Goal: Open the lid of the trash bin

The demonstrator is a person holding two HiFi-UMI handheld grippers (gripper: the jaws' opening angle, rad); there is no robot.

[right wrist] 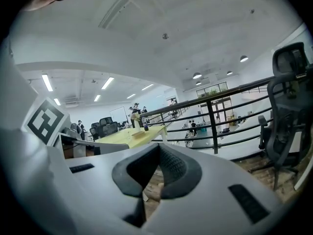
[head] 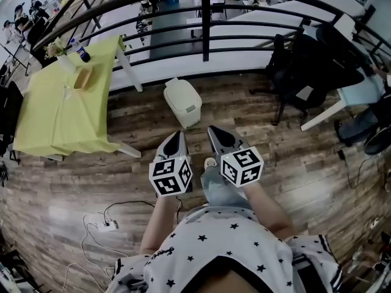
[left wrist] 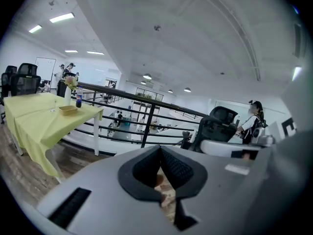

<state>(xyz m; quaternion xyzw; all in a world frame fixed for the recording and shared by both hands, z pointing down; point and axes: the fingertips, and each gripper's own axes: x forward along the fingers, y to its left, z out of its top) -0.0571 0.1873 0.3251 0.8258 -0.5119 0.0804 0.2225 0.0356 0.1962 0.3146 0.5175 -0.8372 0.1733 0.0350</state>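
Note:
The white trash bin (head: 182, 101) stands on the wooden floor in front of the black railing, and its lid lies down flat. In the head view both grippers are held close to the person's body, a short way on the near side of the bin and not touching it. My left gripper (head: 180, 133) (left wrist: 159, 149) has its jaws together with nothing between them. The jaws of my right gripper (head: 212, 129) (right wrist: 158, 146) also meet at the tip and hold nothing. Both gripper views look over the railing and do not show the bin.
A table with a yellow-green cloth (head: 61, 108) stands left of the bin, bearing a bottle (head: 80, 52) and a small tray (head: 83, 78). The black railing (head: 206, 23) runs behind. Black office chairs (head: 305, 72) crowd the right. A cable and power strip (head: 107, 224) lie on the floor near left.

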